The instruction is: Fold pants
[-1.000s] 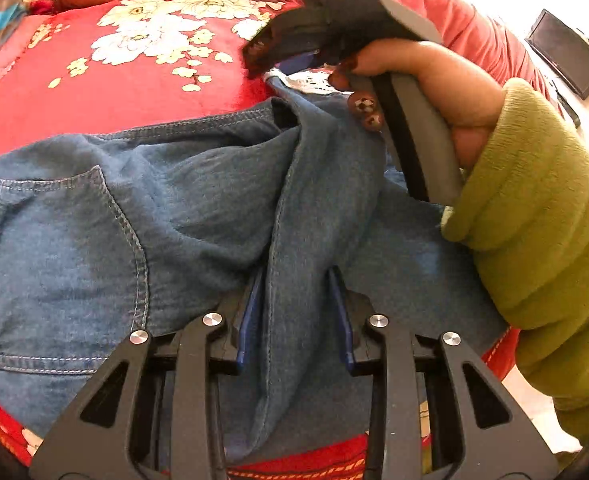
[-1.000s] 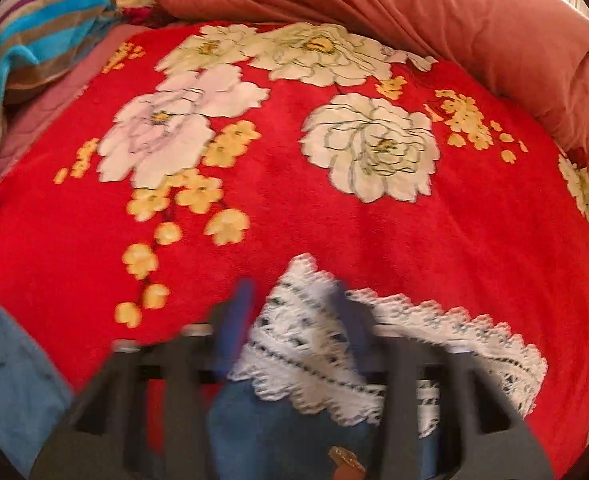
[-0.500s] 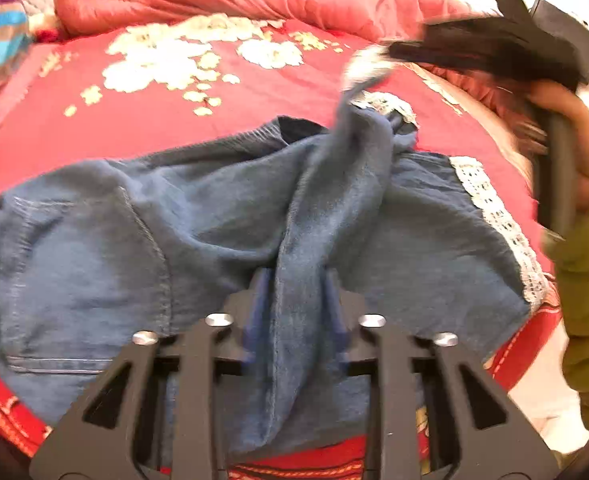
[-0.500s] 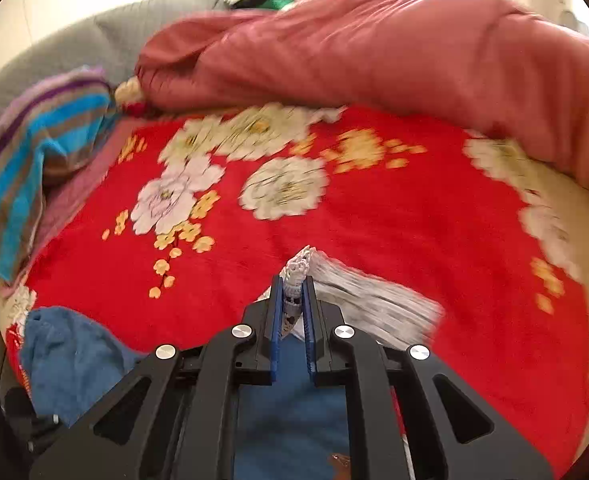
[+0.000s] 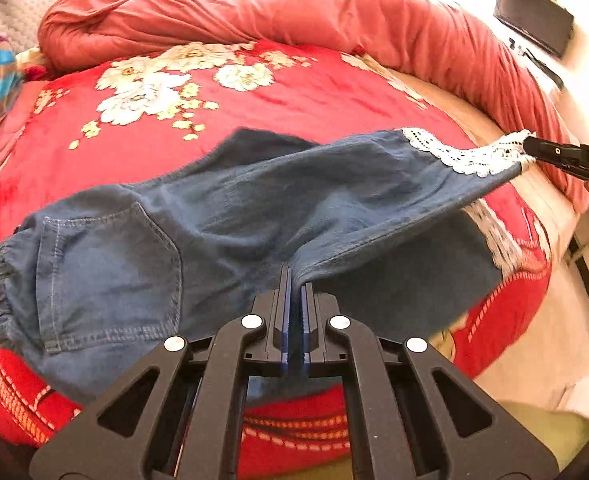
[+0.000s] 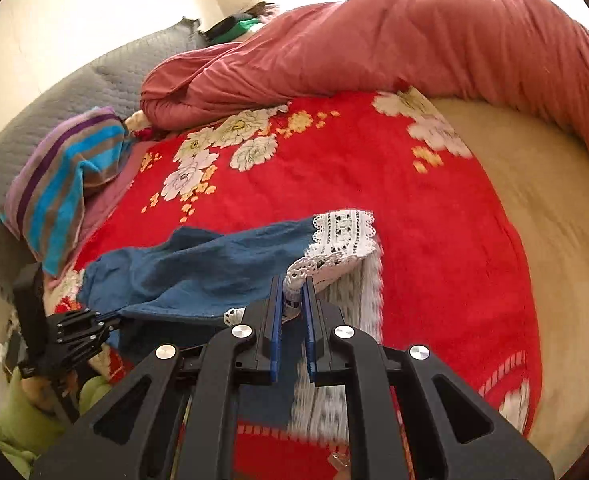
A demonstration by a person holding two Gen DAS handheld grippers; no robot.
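Red floral blanket (image 5: 302,100) covers the bed; a salmon duvet (image 5: 254,4) is bunched along the far edge, and a striped cloth (image 6: 58,184) lies near the grey quilted headboard (image 6: 106,76).

Writing: the only lettering I can read is "DAS" on the side of my right gripper (image 5: 534,146) in the left view, cut off by the frame edge.

Pants (image 5: 222,216): blue denim, lace trim (image 5: 466,152) at the leg hem. Waistband and back pocket (image 5: 106,276) rest on the blanket toward the left of the left view. One leg is lifted off the bed and stretched taut, its long axis running from the crotch area out to the hem at the right. The other leg lies flat beneath it.

My left gripper (image 5: 293,280): jaws pressed together, pinching a fold of denim at the inner end of that leg.

Right gripper: jaws nearly together, clamped on the lace hem (image 6: 294,280).

Containers: I can make out none.
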